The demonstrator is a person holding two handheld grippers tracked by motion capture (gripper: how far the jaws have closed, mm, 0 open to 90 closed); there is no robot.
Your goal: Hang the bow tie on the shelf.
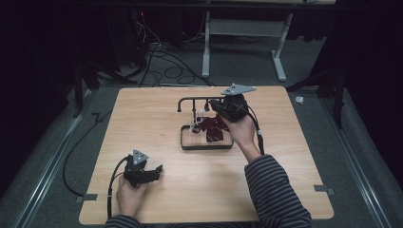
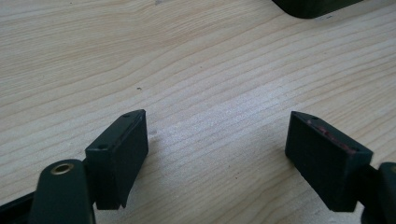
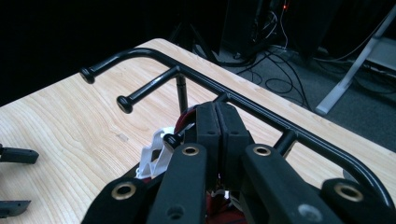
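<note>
Black jaws of my right gripper are pressed together just under the black metal rack's long top rail, seemingly pinching dark red cloth hanging over the rack's tray, though I cannot confirm the hold. My left gripper rests wide open and empty on the pale wooden table, well apart.

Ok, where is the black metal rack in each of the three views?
High view: the black rack stands at the middle of the table.
Left gripper view: a dark corner at the top right edge, probably the rack's base.
Right gripper view: its top bar crosses from upper left to lower right.
Shared landmark: the wooden table.
</note>
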